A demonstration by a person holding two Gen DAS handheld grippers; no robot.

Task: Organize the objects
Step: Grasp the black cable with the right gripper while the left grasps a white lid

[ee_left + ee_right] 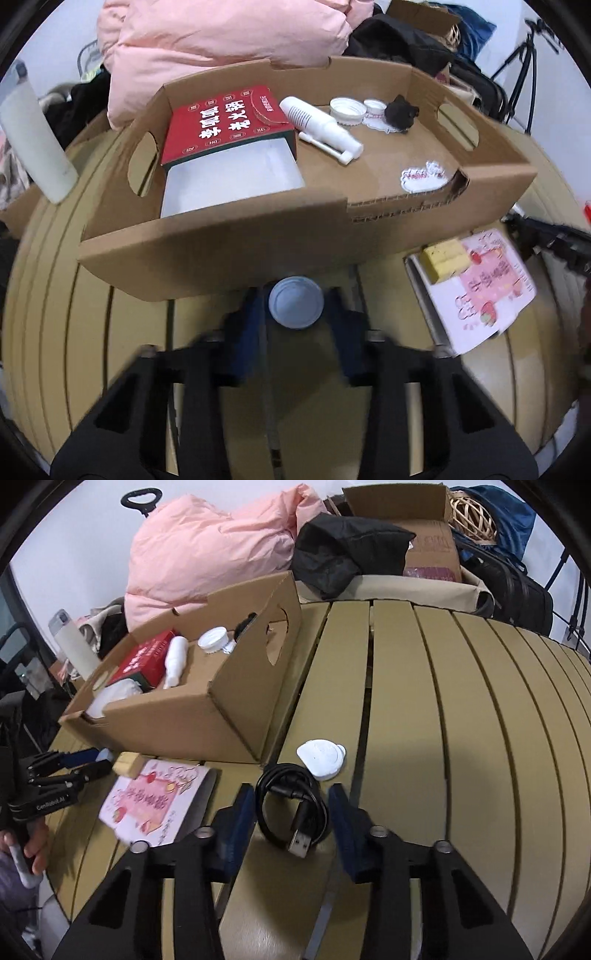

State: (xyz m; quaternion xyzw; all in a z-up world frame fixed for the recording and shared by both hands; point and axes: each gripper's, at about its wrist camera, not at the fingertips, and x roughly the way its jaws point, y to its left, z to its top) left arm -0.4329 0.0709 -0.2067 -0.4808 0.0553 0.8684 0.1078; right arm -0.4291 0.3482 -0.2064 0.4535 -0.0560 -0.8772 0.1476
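Observation:
My left gripper (pixel 295 306) is shut on a pale blue round lid (pixel 295 303), held just in front of the near wall of the cardboard box (pixel 221 258). Inside the box lie a red carton (pixel 229 122), a white spray bottle (pixel 317 125), a white lid (pixel 346 110) and a small black item (pixel 400 110). My right gripper (pixel 291 808) is open, its fingers on either side of a coiled black USB cable (pixel 295 808) on the slatted table. A white round disc (pixel 322 757) lies just beyond the cable. The left gripper also shows in the right wrist view (pixel 99 762).
A pink card (pixel 484 284) and a yellow sponge block (pixel 445 258) lie right of the box. A white bottle (pixel 35 144) stands at the left. Pink bedding (pixel 214 557), black clothes (pixel 347 550) and another cardboard box (pixel 417 535) crowd the far edge.

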